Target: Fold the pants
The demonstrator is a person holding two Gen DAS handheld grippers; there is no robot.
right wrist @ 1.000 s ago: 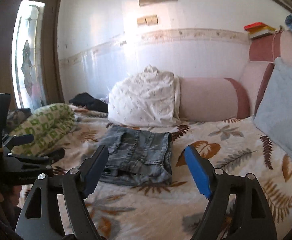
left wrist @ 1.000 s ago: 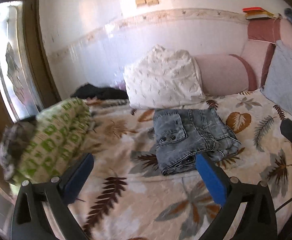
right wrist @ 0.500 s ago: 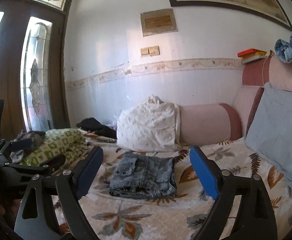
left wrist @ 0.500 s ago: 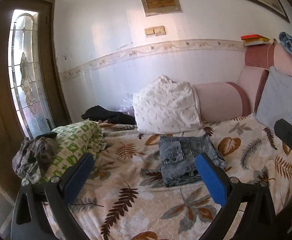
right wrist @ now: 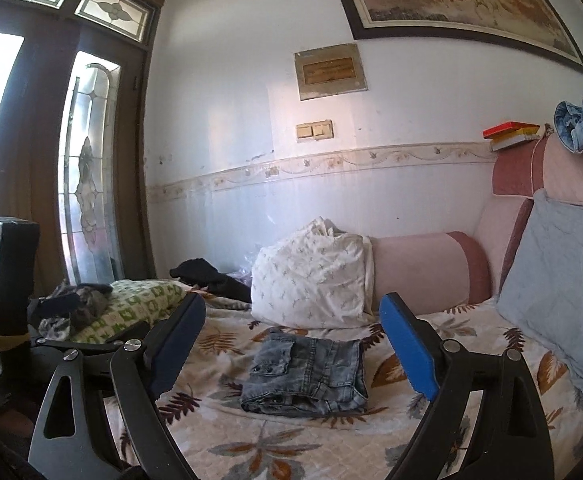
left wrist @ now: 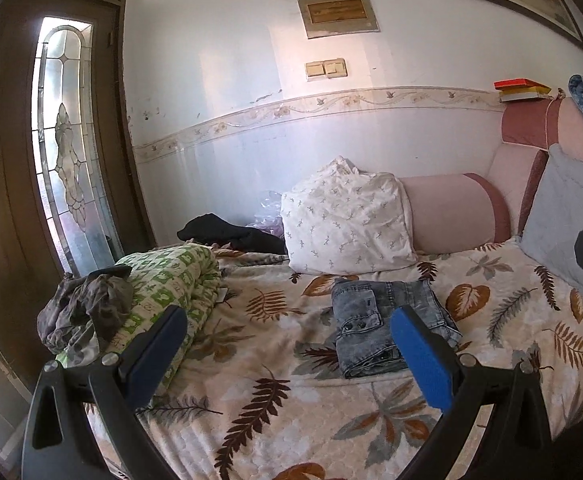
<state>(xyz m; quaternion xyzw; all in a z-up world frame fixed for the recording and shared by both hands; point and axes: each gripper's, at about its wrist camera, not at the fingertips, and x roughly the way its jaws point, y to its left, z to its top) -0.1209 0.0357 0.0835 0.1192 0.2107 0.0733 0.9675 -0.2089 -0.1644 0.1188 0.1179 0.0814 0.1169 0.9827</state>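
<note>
Jeans [left wrist: 387, 326], grey denim and folded into a compact rectangle, lie on a leaf-patterned bedspread [left wrist: 275, 408], just in front of a white patterned pillow [left wrist: 347, 224] that serves as the landmark. Left of that pillow sits a rolled green-and-white quilt [left wrist: 171, 284]; right of it, a pink bolster [left wrist: 451, 212]. Both grippers hover in front of the pillow, nearer the camera than the jeans: the left gripper [left wrist: 287, 354] spread wide and empty, the right gripper [right wrist: 291, 344] likewise spread, nothing between its blue pads.

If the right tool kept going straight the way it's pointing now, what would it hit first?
Probably the folded jeans on the bed: they lie straight ahead between the right tool's open, empty jaws. If it passes above them, the white pillow comes next. Depth is hard to judge.
</note>
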